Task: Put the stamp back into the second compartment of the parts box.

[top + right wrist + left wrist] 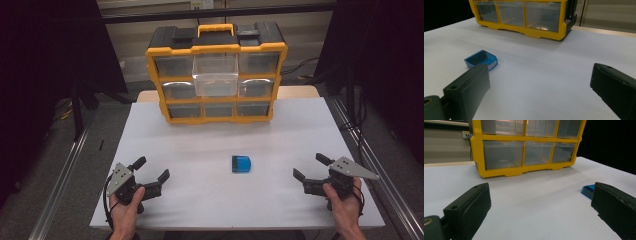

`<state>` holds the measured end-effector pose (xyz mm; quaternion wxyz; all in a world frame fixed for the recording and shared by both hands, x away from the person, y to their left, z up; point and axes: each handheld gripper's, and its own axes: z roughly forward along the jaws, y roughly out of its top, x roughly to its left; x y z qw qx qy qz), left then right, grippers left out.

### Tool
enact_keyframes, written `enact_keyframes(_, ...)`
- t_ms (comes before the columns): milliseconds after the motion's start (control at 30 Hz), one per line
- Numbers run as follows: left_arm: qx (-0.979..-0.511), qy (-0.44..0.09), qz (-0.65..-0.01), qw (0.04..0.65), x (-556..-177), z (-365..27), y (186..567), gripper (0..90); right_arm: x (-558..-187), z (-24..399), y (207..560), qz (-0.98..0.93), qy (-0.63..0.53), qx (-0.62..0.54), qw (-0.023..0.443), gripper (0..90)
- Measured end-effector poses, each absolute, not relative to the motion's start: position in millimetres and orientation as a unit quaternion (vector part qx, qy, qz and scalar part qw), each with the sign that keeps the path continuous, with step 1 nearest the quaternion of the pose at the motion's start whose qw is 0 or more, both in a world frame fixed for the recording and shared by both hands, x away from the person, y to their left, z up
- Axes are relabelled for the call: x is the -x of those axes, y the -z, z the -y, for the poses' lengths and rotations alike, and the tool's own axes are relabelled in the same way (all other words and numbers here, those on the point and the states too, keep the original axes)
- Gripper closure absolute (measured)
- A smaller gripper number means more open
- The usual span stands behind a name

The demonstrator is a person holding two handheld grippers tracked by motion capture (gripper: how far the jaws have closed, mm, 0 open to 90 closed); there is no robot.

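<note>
The blue bin (pixel 242 164) lies on the white table (pixel 200 200), well in front of the yellow organizer (pixel 217 75) — between my left gripper (pixel 151 170) and right gripper (pixel 311 167), both spread wide, gripping nothing.

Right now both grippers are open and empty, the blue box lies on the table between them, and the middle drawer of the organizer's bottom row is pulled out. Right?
Not quite: the pulled-out drawer sits in the middle of the yellow organizer's top row, as the high view shows. The left gripper and right gripper are open and empty, and the blue box lies on the table between them.
</note>
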<state>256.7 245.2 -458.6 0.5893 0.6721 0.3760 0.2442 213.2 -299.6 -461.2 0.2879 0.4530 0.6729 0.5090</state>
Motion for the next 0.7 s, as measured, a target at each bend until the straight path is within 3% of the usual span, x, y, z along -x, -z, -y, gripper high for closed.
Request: enact_keyframes(700, -0.678, -0.246, -0.377, 0.581, -253, -244, 459, 2.9, -216, 287, 460, -0.71, -0.493, -0.438, 0.247, 2.1)
